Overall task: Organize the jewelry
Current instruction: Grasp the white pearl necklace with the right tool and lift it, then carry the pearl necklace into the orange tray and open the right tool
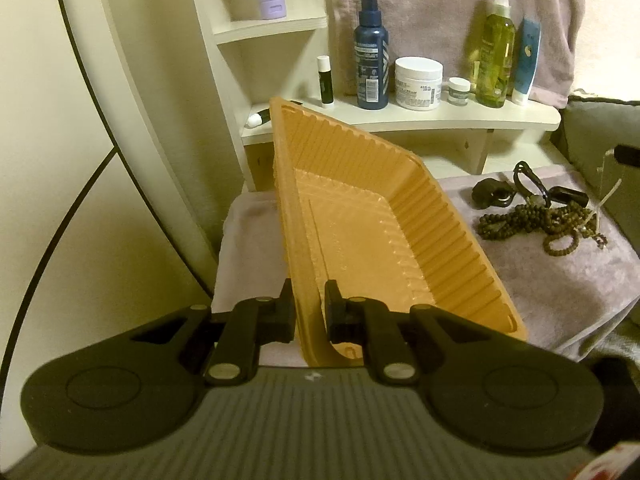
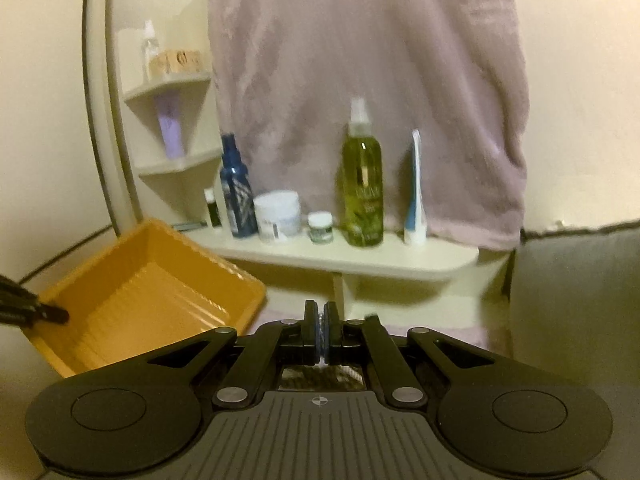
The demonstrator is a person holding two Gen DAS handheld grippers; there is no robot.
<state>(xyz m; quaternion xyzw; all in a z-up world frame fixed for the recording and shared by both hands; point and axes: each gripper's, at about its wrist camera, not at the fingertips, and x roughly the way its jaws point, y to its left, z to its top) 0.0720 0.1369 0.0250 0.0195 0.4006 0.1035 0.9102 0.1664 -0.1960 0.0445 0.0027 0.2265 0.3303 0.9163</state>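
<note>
Left gripper has its jaws clamped on the tilted orange tray's rim, beaded necklaces lying just right on the cloth-covered surface.

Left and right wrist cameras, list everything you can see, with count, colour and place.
Tray: one, orange, empty, tilted, left of the jewelry.
Bead necklaces: tangled pile, dark brown, on the mauve cloth.
Small black items: several, behind the beads.
Shelf: one, cream, behind the tray.
Spray bottles: one navy, one yellow-green, on the shelf.
Jars: two white, large and small.
Tube: one, blue-white, shelf's right end.
Left gripper: shut on the tray's wall.
Right gripper: shut on something thin, unclear.
</note>
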